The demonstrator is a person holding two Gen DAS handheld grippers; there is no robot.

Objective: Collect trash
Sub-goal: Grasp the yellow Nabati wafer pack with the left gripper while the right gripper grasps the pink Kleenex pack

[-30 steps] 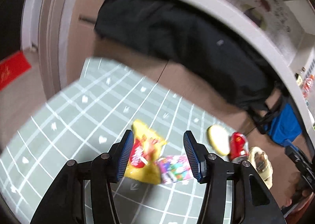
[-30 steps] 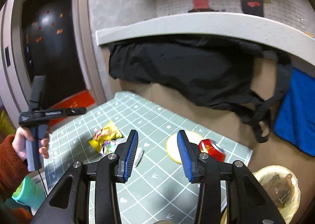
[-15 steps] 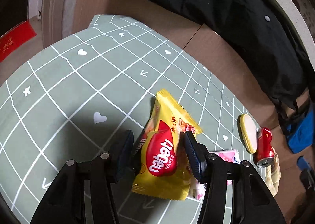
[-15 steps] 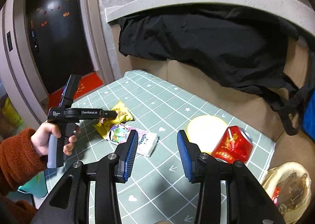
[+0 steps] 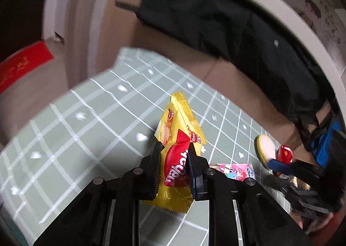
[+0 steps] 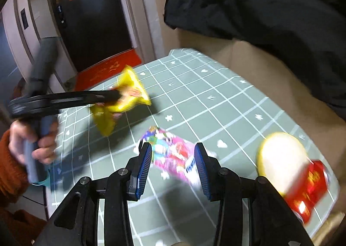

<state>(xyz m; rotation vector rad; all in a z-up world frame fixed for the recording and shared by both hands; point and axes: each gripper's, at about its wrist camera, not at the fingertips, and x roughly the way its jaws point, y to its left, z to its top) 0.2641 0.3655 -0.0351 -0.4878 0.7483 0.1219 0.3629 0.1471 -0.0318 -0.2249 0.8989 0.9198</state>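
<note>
Your left gripper point(image 5: 174, 148) is closing its fingers on one yellow wafer packet point(image 5: 179, 135), and both pads already press its crumpled middle. The red panel between them carries white lettering, only partly legible and upside down. Seen from your right wrist, that packet point(image 6: 121, 101) hangs off the counter, its shadow on the cloth below, pinched at the tip of the left gripper point(image 6: 114, 95), whose grey-blue handle sits in your left hand point(image 6: 32, 142) with an orange-brown sleeve point(image 6: 8, 165) behind it.

Your right gripper point(image 6: 172, 157) has its blue-padded fingers spread apart. Between them in the picture lies one pink sweet wrapper point(image 6: 170, 155) flat on the counter; the blur keeps you from telling whether the pads touch it. From the left wrist the same wrapper point(image 5: 233, 170) shows blue writing at its end, too small to read.

Four pieces of trash are in view: the yellow packet, the pink wrapper, one round yellow-rimmed lid point(image 6: 281, 161) and one crushed red can point(image 6: 309, 191), whose gold markings are too smeared to read. The lid and can touch at the counter's right edge.

The counter point(image 6: 216, 98) is covered by a grey-green cloth with a white grid, hearts and arrows. Behind it a black garment point(image 6: 270, 14) drapes over brown cardboard point(image 6: 248, 55). A red doormat point(image 6: 108, 68) with gold writing lies before a dark door point(image 6: 86, 7).
</note>
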